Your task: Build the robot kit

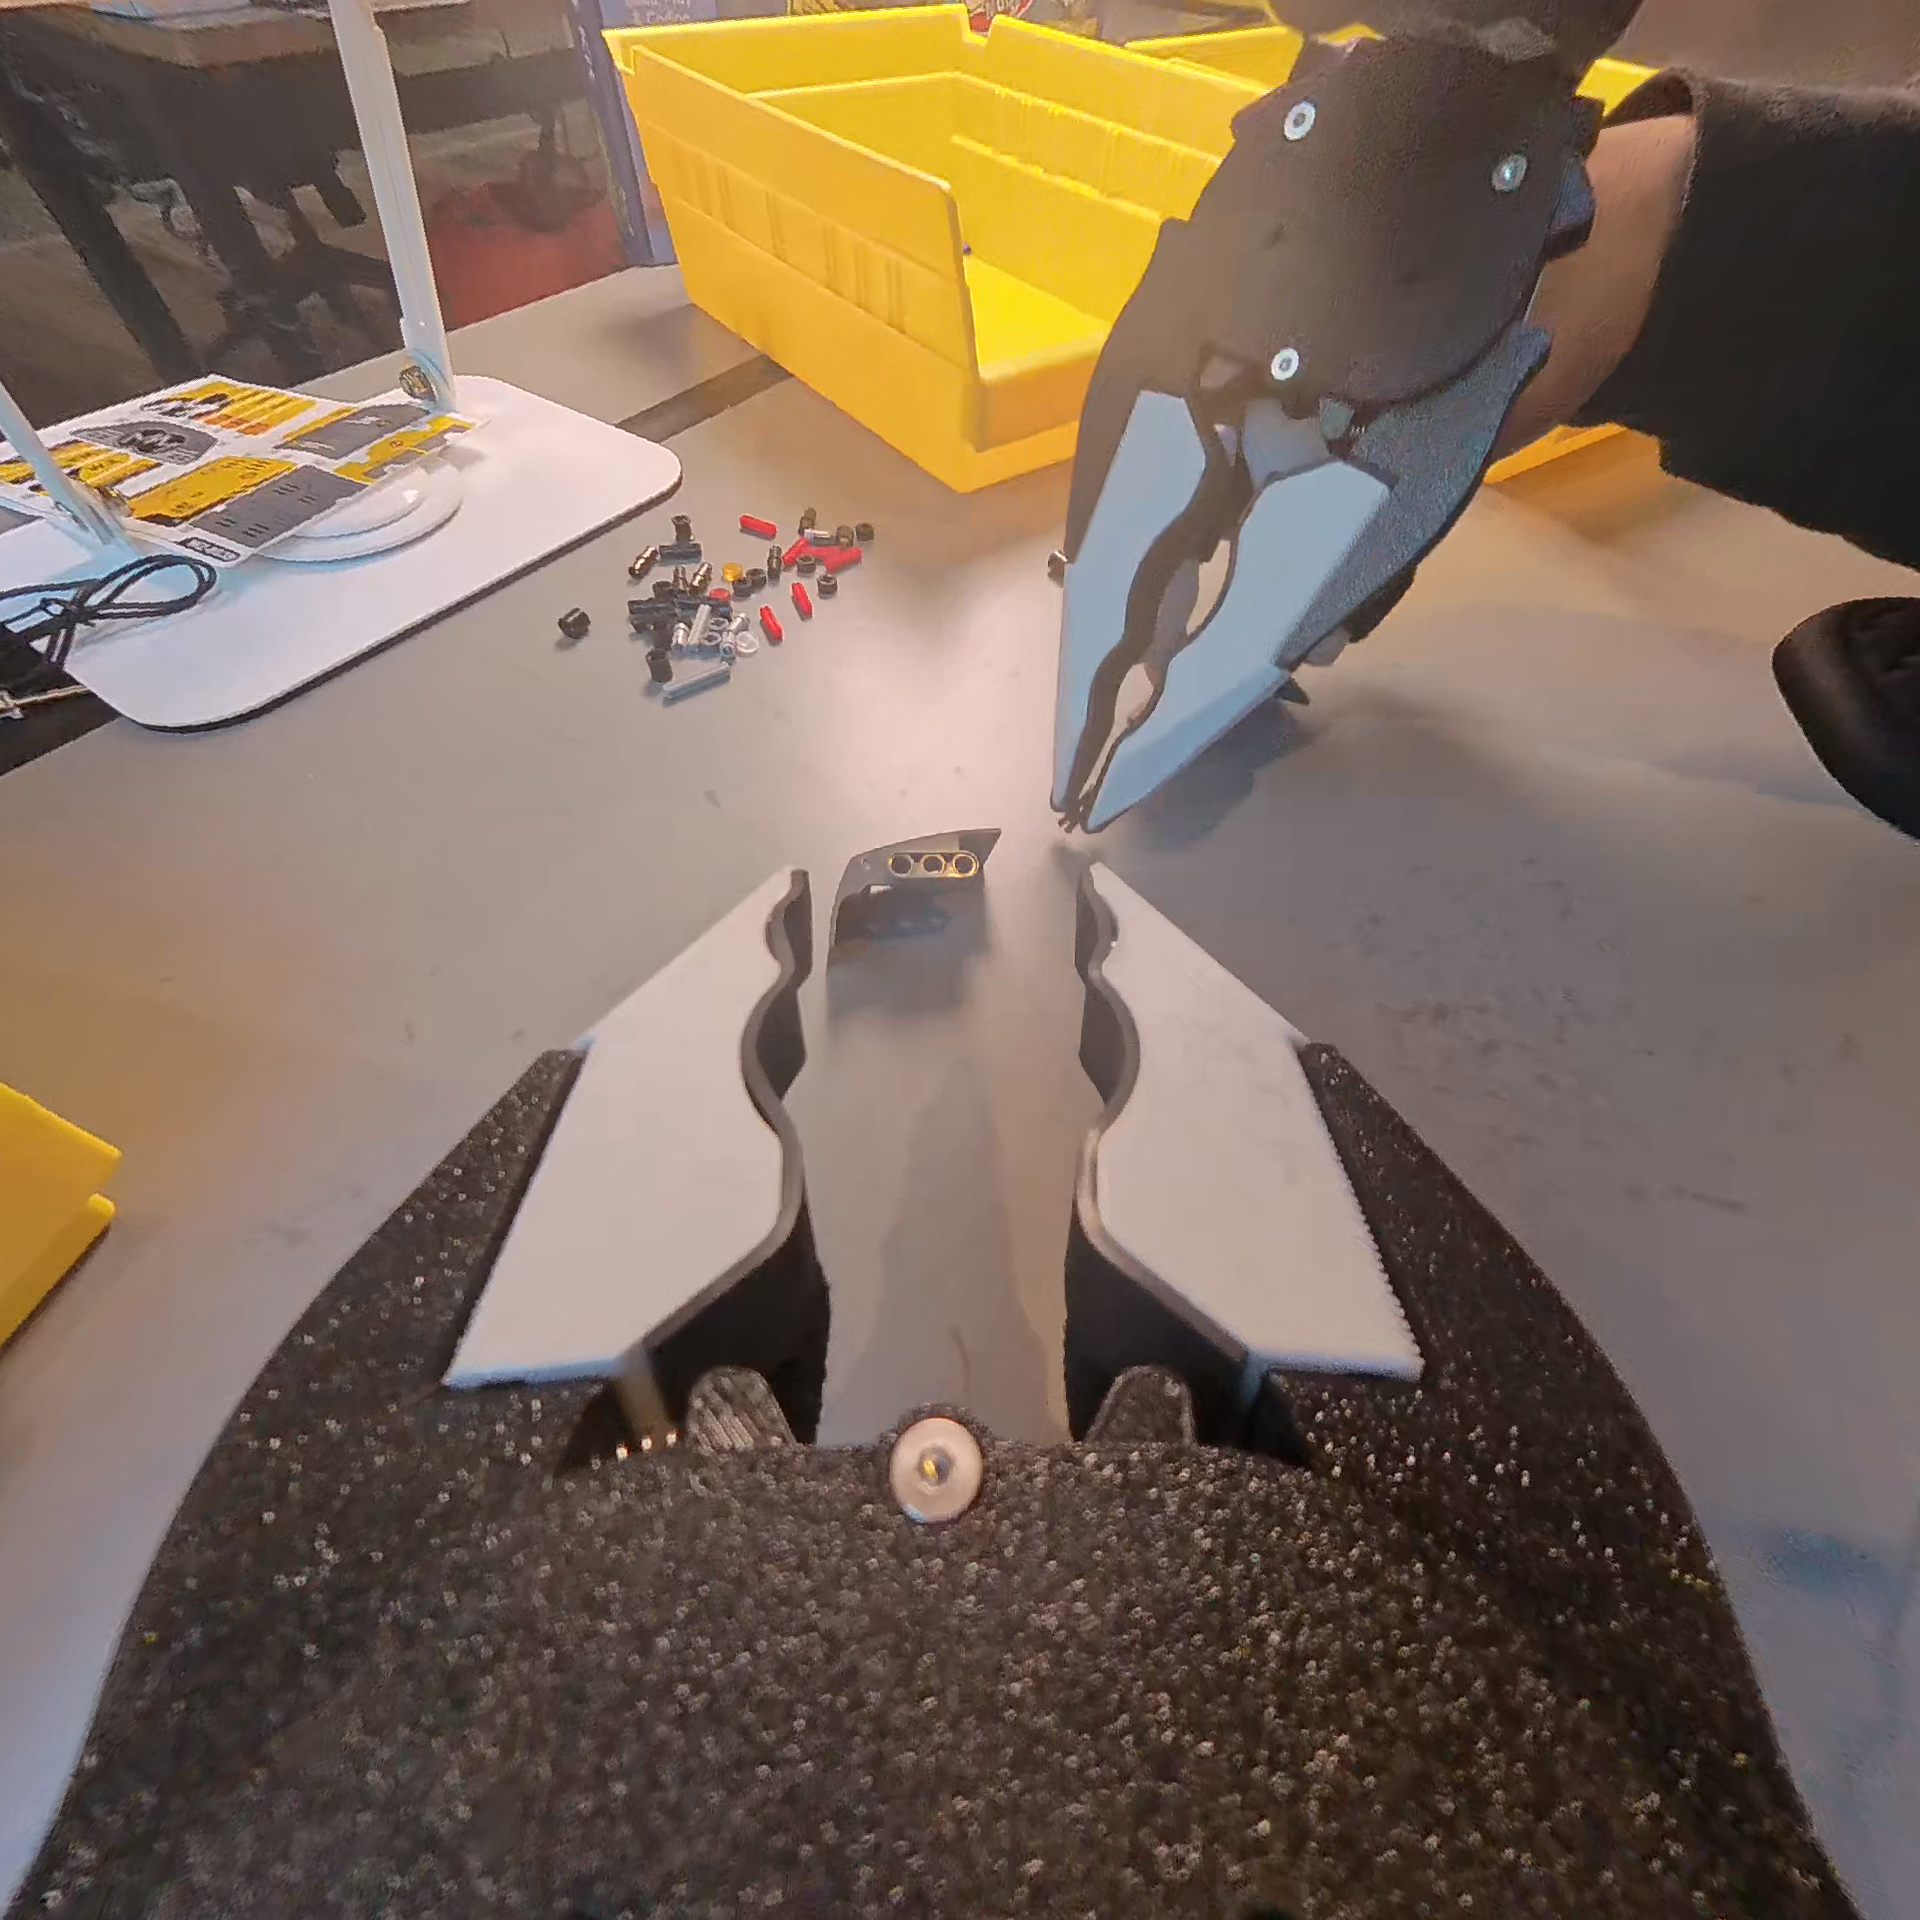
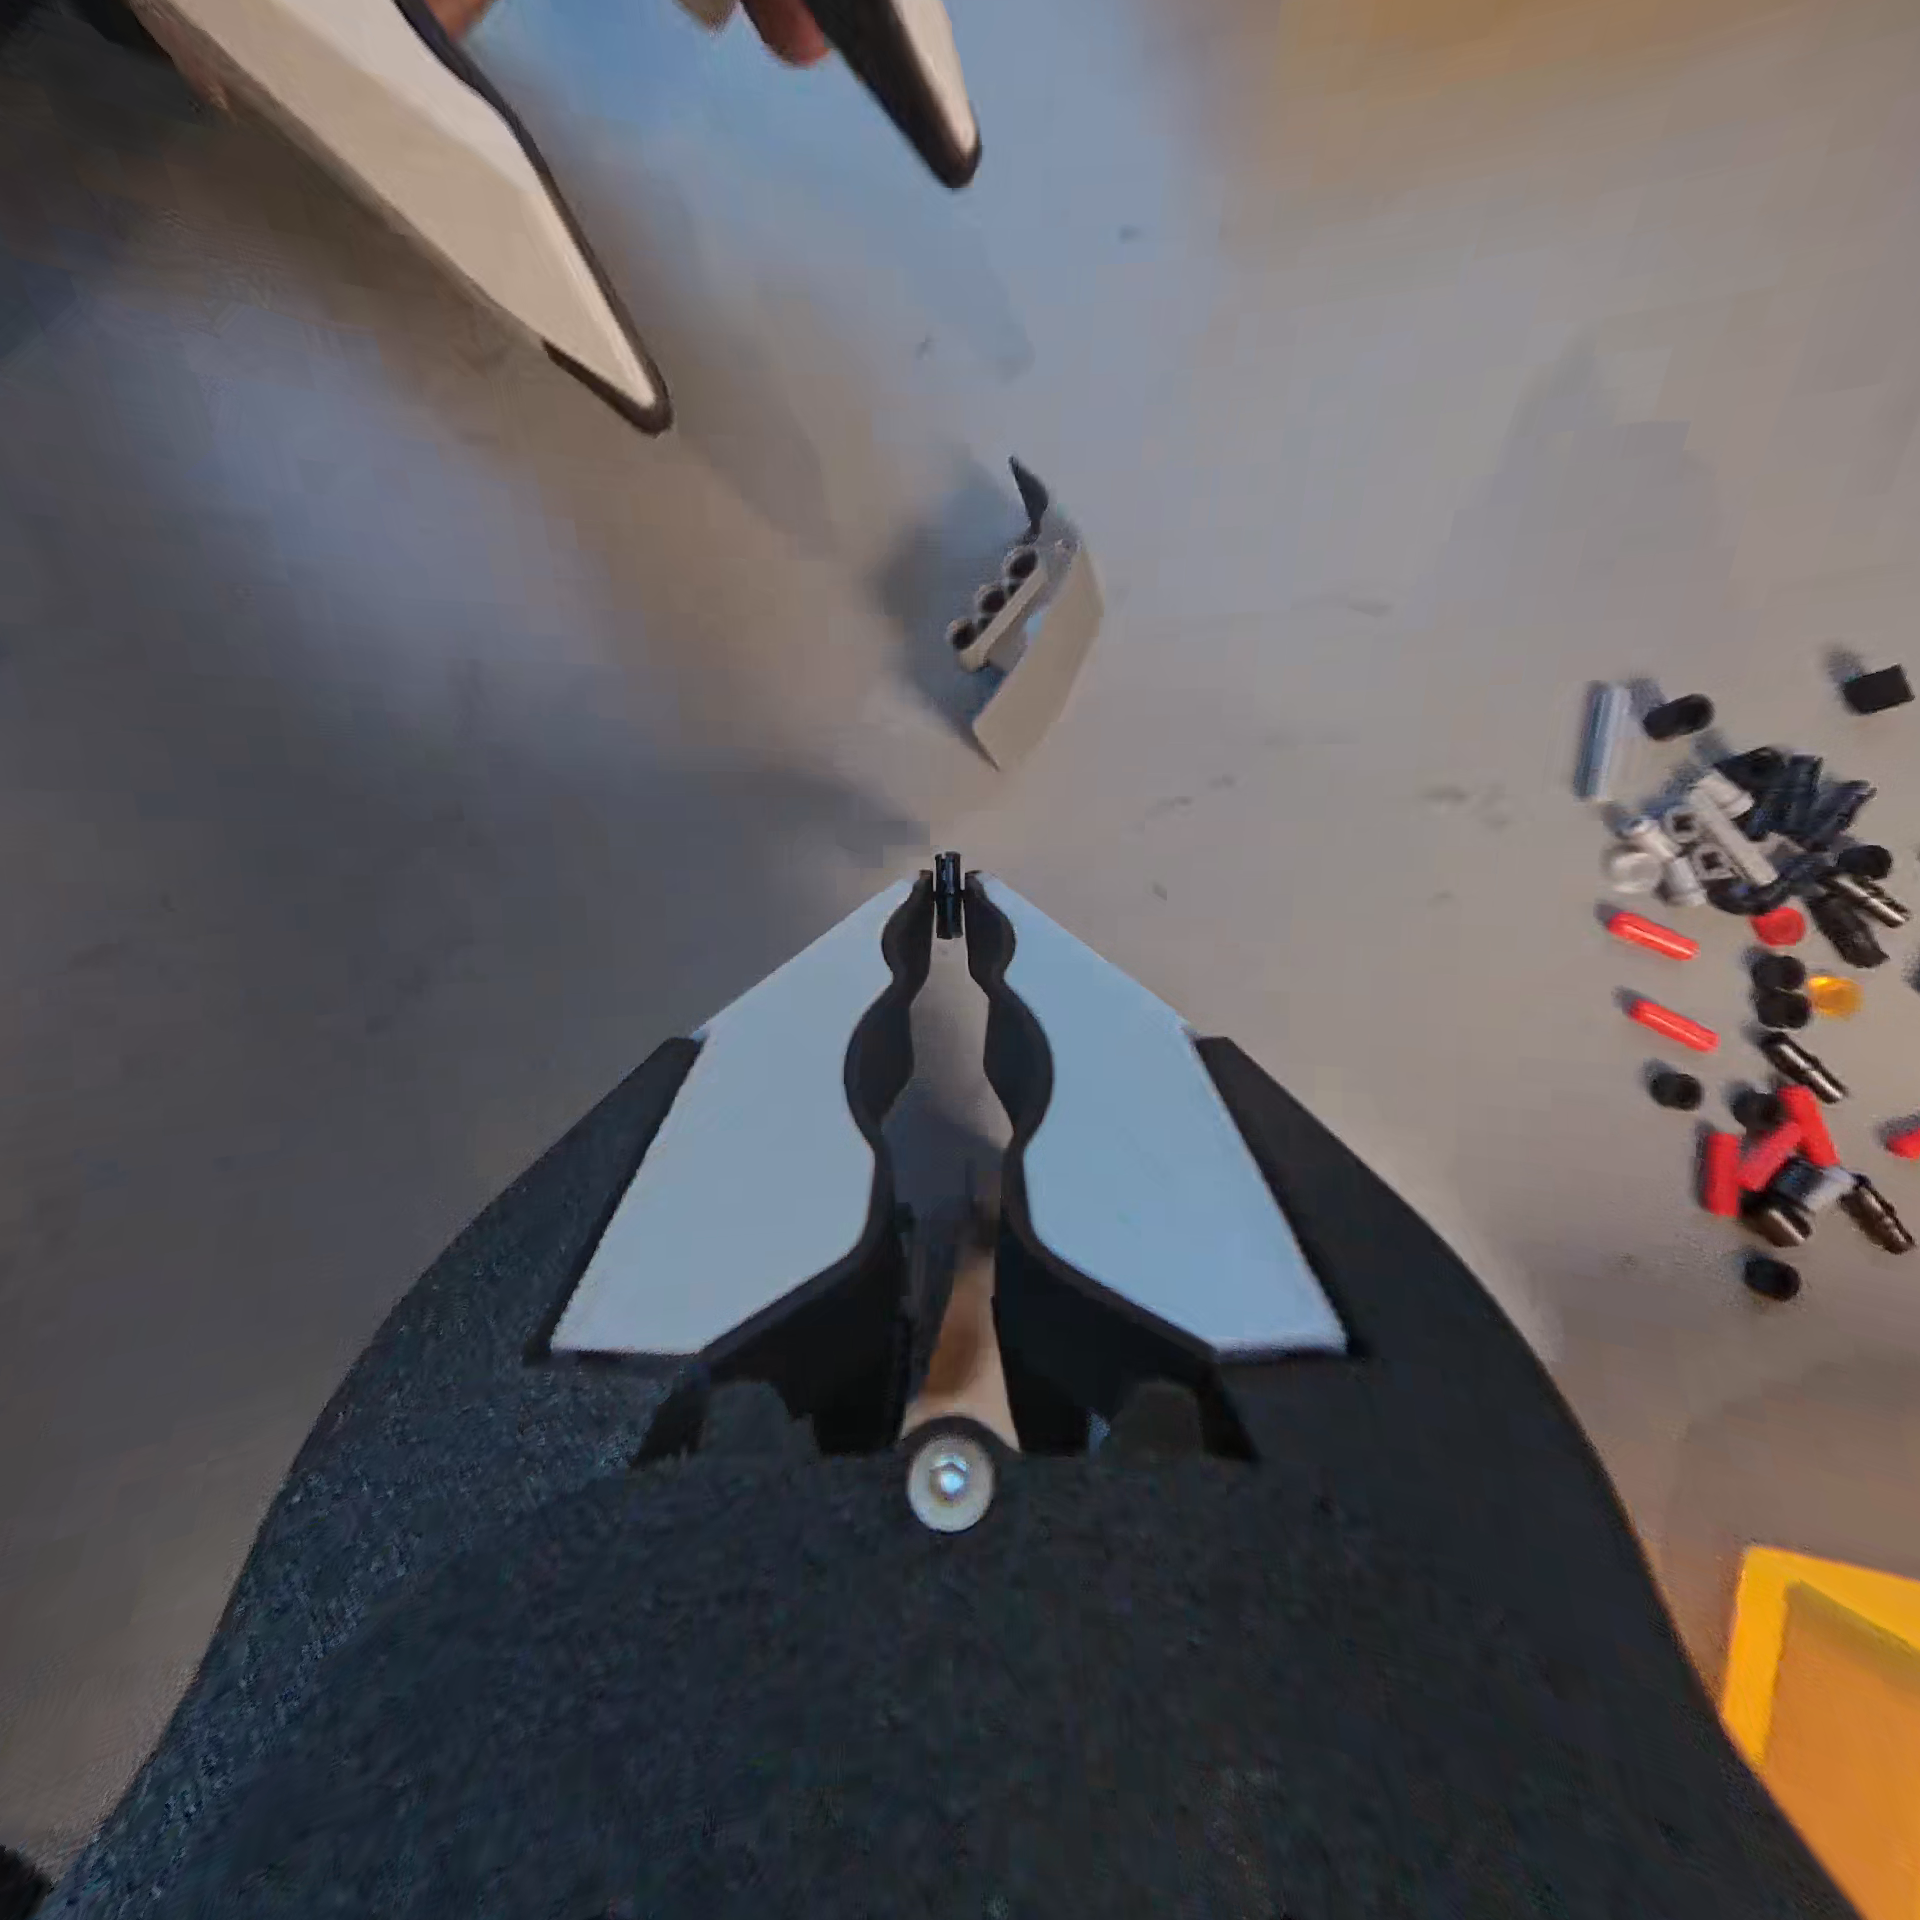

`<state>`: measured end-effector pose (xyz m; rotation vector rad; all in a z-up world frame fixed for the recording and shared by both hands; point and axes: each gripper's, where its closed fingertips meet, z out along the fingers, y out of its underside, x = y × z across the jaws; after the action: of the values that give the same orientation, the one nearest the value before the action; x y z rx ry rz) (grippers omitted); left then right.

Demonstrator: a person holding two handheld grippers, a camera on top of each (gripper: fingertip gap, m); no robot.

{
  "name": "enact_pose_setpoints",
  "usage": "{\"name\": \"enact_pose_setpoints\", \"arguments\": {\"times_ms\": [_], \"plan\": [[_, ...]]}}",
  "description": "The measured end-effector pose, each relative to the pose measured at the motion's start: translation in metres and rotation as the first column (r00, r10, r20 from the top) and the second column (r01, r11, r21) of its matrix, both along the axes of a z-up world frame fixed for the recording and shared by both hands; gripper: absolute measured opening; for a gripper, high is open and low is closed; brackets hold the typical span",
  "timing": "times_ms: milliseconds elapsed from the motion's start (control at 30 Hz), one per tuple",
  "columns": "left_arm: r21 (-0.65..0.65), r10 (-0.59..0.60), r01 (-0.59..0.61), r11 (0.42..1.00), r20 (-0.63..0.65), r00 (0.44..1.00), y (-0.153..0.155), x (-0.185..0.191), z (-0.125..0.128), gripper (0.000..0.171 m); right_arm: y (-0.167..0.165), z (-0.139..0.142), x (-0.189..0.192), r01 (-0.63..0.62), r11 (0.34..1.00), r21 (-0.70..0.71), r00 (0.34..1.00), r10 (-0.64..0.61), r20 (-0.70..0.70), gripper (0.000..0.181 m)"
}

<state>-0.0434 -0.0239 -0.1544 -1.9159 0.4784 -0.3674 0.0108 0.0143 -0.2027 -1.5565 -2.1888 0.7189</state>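
Meanwhile the right gripper (image 2: 948, 881) pinches a small black pin (image 2: 947, 896) near the grey panel (image 2: 1023, 623); the left gripper (image 1: 940, 883) gapes around that panel.

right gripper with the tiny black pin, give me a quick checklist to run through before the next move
1. Black pin held at the very tips of the right gripper: ok, it sits clamped between them.
2. Grip depth: not ok, only the extreme tips pinch the pin, so it could slip.
3. Left gripper open: ok, its fingers stand wide apart.
4. Grey panel piece free on the table: ok, it lies between the left gripper's tips and nothing holds it.
5. Panel holes facing the pin: cannot tell, the angle is unclear.
6. Pile of small parts out of the way: ok, it lies apart from both grippers.
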Motion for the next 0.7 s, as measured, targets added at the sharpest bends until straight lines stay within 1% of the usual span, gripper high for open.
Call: {"name": "enact_pose_setpoints", "arguments": {"times_ms": [67, 100, 133, 200, 233, 333, 400, 433, 500, 533, 633, 700], "plan": [[-0.004, 0.0, 0.0, 1.0, -0.007, 1.0, 0.0, 0.0, -0.002, 0.05, 0.0, -0.01, 0.003, -0.02, 0.998, 0.067, 0.999, 0.018, 0.031, 0.005], [-0.006, 0.0, 0.0, 1.0, -0.011, 1.0, 0.0, 0.0, -0.003, 0.05, 0.001, -0.011, 0.003, -0.028, 0.997, 0.078, 0.999, 0.026, 0.031, 0.005], [-0.005, 0.001, -0.001, 1.0, -0.013, 1.0, 0.0, 0.0, -0.003, 0.05, 0.001, -0.01, 0.003, -0.028, 0.997, 0.071, 0.999, 0.026, 0.027, 0.008], [-0.003, 0.002, -0.002, 1.0, -0.017, 1.0, 0.0, 0.0, -0.003, 0.05, 0.009, -0.005, 0.001, -0.007, 0.998, 0.065, 1.0, 0.006, 0.019, 0.019], [-0.004, 0.002, -0.002, 1.0, -0.019, 1.0, 0.0, 0.0, -0.003, 0.05, 0.015, 0.002, -0.003, 0.013, 0.998, 0.061, 1.0, -0.012, -0.008, 0.019], [-0.008, -0.002, 0.002, 1.0, -0.018, 1.0, 0.0, 0.0, -0.003, 0.05, 0.05, 0.031, -0.017, 0.116, 0.991, 0.072, 0.991, -0.11, -0.074, 0.019], [-0.008, -0.005, 0.005, 1.0, -0.016, 1.0, 0.0, 0.001, -0.003, 0.05, 0.08, 0.046, -0.027, 0.158, 0.976, 0.149, 0.986, -0.148, -0.073, 0.019], [-0.01, -0.007, 0.006, 1.0, -0.016, 1.0, 0.0, 0.001, -0.003, 0.05, 0.095, 0.049, -0.031, 0.15, 0.965, 0.217, 0.989, -0.144, -0.046, 0.019], [-0.013, -0.009, 0.008, 1.0, -0.014, 1.0, 0.0, 0.002, -0.004, 0.05, 0.126, 0.048, -0.038, 0.065, 0.933, 0.354, 0.994, -0.09, 0.056, 0.019], [-0.013, -0.007, 0.007, 1.0, -0.015, 1.0, -0.001, 0.002, -0.004, 0.05, 0.137, 0.043, -0.041, 0.006, 0.924, 0.382, 0.992, -0.055, 0.118, 0.019], [-0.007, 0.001, -0.002, 1.0, -0.024, 1.0, -0.001, -0.001, -0.002, 0.05, 0.166, 0.02, -0.044, -0.117, 0.919, 0.376, 0.959, 0.007, 0.282, 0.015], [-0.002, 0.011, -0.011, 1.0, -0.028, 1.0, 0.0, -0.003, -0.001, 0.05, 0.174, 0.007, -0.043, -0.182, 0.919, 0.35, 0.934, 0.05, 0.355, 0.013]]}}
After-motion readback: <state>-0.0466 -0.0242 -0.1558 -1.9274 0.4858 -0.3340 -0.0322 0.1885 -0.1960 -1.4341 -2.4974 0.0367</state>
